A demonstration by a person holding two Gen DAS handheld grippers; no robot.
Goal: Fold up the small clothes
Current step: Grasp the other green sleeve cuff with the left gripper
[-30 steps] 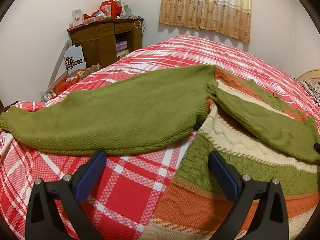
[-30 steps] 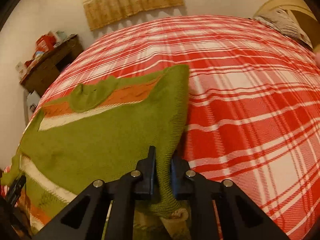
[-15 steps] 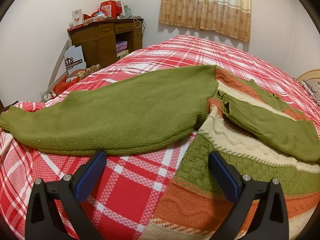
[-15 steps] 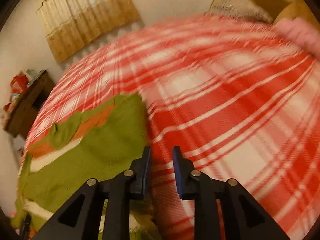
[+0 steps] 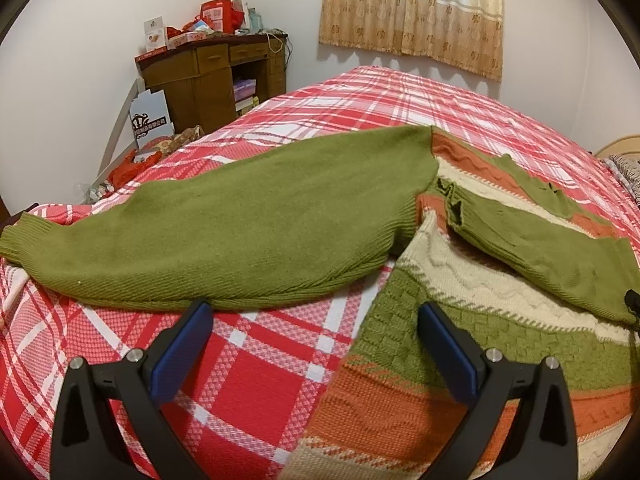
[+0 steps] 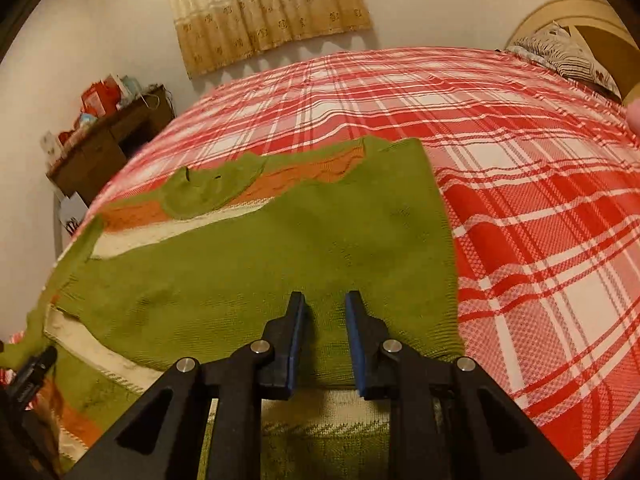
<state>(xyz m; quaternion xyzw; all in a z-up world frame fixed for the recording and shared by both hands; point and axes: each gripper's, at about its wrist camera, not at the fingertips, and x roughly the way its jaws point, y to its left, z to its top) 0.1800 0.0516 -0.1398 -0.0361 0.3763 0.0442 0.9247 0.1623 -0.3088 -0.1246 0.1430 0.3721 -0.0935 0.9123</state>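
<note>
Both grippers are released: the left gripper (image 5: 312,312) gapes wide above the bedspread (image 5: 256,364), between the sweater (image 5: 452,328) hem and its outstretched sleeve (image 5: 240,232). Narrowly parted, the right gripper (image 6: 325,300) hovers over the folded sleeve (image 6: 320,240), gripping nothing. Bare plaid stretches rightward beyond the sweater's edge.

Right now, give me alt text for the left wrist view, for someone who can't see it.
A green, cream and orange knit sweater lies on a red plaid bedspread, one green sleeve stretched out to the left and the other sleeve folded across its body. The open left tool hovers in the foreground, holding nothing.
</note>
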